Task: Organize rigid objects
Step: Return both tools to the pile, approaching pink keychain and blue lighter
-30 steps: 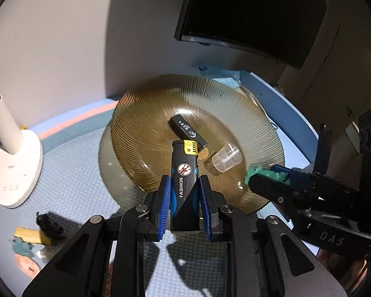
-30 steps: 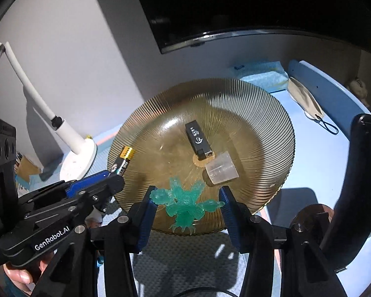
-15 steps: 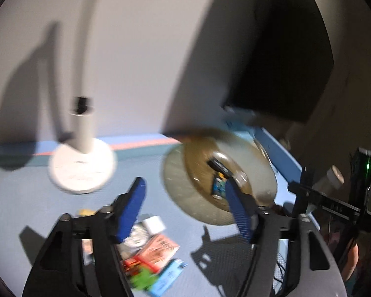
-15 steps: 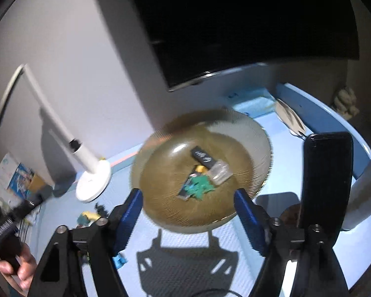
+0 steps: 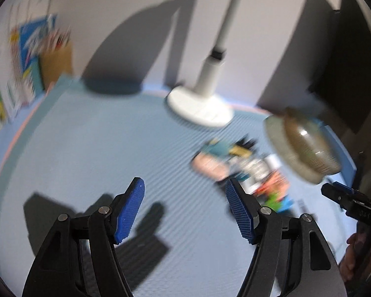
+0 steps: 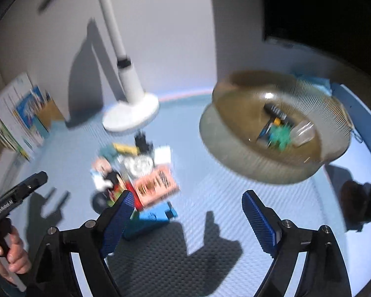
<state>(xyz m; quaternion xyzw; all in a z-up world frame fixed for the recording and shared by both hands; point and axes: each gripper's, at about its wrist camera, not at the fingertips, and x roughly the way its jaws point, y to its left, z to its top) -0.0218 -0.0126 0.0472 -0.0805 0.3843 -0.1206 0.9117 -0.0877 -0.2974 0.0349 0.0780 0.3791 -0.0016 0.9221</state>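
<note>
Left gripper [image 5: 185, 212]: now empty, its blue fingers [image 5: 129, 212] standing wide over bare blue mat; a second ago they were clamping a black lighter above the dish. The jaws have just been opening, and nothing is lying between them.
Right gripper [image 6: 185, 222]: fingers [image 6: 259, 222] standing wide and empty; a second ago a green toy figure was sitting between them at the dish rim. The jaws have just been opening further.
Change of view: both cameras are now looking from farther back, with the dish shifted to the right and motion blur smearing both pictures.
Amber ribbed dish [image 6: 237, 158]: sitting on the tabletop at right, now holding the black lighter [image 6: 267, 130], the green toy figure [image 6: 282, 135], a black stick [image 6: 274, 111] and a small clear cup [image 6: 303, 131], all bunched close together.
Pile of small objects [image 6: 136, 170]: lying on the mat between the lamp base and the right gripper, well apart from the dish; a pink printed card [image 6: 155, 185], a blue block [image 6: 155, 215] and a yellow piece [image 6: 125, 148] are showing, the rest too blurred to tell.
White desk lamp [image 6: 131, 113]: standing behind the pile, its stem rising out of frame.
Booklets [image 6: 17, 113]: leaning against the wall at far left.
Dark monitor [image 6: 321, 12]: filling the upper right behind the dish.
Blue mat [image 5: 86, 148]: covering the tabletop, gripper shadows falling across it.
Person's hand [image 6: 10, 255]: gripping the left gripper's handle at the lower left of the right wrist view.
</note>
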